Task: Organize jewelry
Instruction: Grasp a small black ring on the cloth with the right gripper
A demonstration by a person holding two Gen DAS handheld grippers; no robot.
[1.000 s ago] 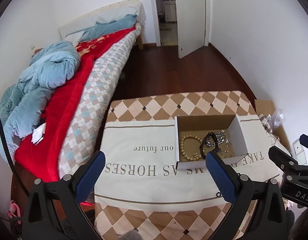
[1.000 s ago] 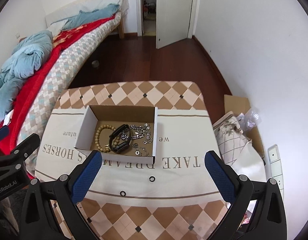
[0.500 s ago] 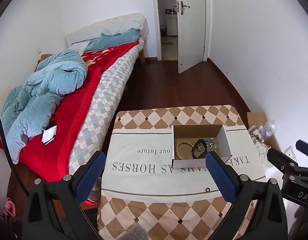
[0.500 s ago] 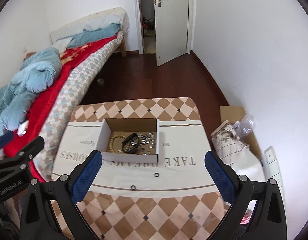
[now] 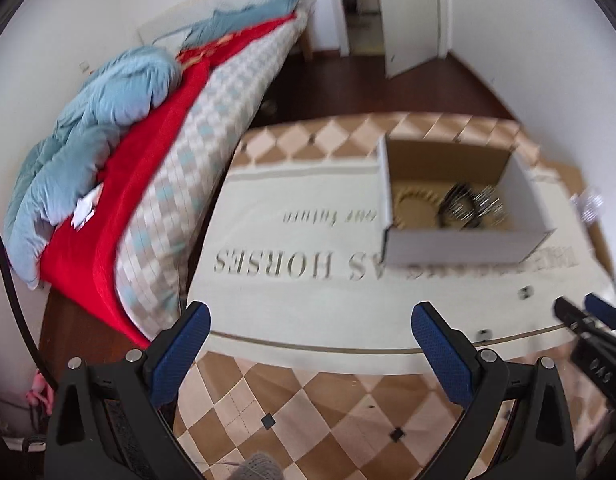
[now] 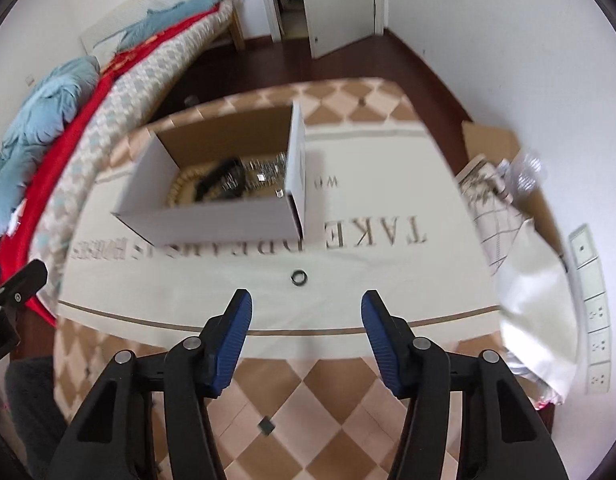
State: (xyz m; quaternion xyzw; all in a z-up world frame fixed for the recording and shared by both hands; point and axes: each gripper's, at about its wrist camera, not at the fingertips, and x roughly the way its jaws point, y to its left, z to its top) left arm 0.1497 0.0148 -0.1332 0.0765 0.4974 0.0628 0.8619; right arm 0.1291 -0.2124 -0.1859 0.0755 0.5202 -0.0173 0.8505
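Most jewelry sits in the box (image 6: 211, 216); a ring (image 6: 299, 277) waits outside, before the right gripper (image 6: 305, 312), fingers apart and empty; the left gripper (image 5: 310, 326) likewise.

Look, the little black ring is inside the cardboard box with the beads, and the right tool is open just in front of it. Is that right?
Not quite. The little black ring lies on the white cloth, outside the cardboard box. The right wrist view shows it, with the open right tool just in front. The beads are inside.
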